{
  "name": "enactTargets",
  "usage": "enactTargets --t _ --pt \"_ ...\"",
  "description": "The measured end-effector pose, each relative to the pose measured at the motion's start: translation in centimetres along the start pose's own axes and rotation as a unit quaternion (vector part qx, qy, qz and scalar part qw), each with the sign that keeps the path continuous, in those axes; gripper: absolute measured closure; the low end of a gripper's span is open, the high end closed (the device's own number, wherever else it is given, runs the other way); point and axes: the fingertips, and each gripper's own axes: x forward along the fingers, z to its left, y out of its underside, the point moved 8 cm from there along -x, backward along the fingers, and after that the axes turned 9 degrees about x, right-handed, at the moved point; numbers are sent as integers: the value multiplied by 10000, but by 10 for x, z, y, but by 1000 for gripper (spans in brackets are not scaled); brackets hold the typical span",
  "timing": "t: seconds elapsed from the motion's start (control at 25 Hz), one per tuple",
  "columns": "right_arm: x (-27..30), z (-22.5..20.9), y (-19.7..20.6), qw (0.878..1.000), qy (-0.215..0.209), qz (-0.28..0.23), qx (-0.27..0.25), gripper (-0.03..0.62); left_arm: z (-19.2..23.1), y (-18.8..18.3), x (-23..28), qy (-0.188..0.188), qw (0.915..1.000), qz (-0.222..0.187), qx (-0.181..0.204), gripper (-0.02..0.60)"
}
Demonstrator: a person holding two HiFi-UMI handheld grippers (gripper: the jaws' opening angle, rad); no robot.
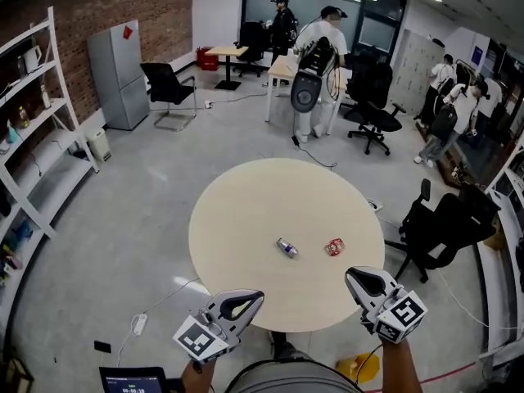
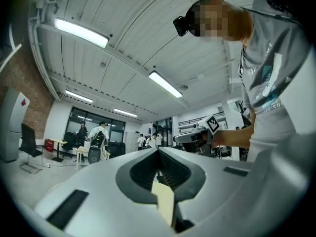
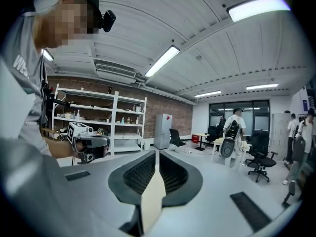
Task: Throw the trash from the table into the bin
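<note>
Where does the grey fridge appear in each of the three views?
Head view: the grey fridge stands upper left.
Left gripper view: the fridge is at the far left edge.
Right gripper view: the fridge is near the middle.
Shared landmark: the black chair beside it, in all three.

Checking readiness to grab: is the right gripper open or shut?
Shut: the right gripper has its jaws together, with nothing between them.
</note>
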Motion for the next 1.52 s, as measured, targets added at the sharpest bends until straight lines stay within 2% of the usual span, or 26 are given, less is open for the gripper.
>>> enactTargets --t 0.12,0.2,0.36,0.6,0.68,0.76,0.88,1.16,1.36,1.52 --pt "45 -17 9 9993 -321 183 59 582 22 6 -6 -312 9989 338 -87 540" --pt "75 -34 19 9981 -512 331 91 582 34 18 -4 -462 9981 361 -184 540" --pt "141 -75 42 9950 -786 591 167 580 69 45 14 -720 9948 663 -277 540" --pt "235 -145 108 9849 -943 1320 597 430 109 105 52 -874 9917 724 -596 540" --pt "265 -170 137 9795 -937 1636 713 346 120 123 64 -908 9898 858 -684 540" --pt "295 -190 163 9741 -902 1927 766 293 133 139 71 -982 9872 947 -832 540" --pt "333 -210 202 9631 -878 2391 868 244 147 156 75 -1100 9833 1051 -1000 540" --pt "384 -237 287 9299 -752 3506 822 235 162 184 77 -1367 9749 1187 -1296 540" --pt "404 -247 321 9165 -553 3910 631 235 169 191 68 -1519 9702 1274 -1396 540" --pt "407 -250 342 9059 -541 4142 698 235 168 192 65 -1614 9688 1250 -1404 540"
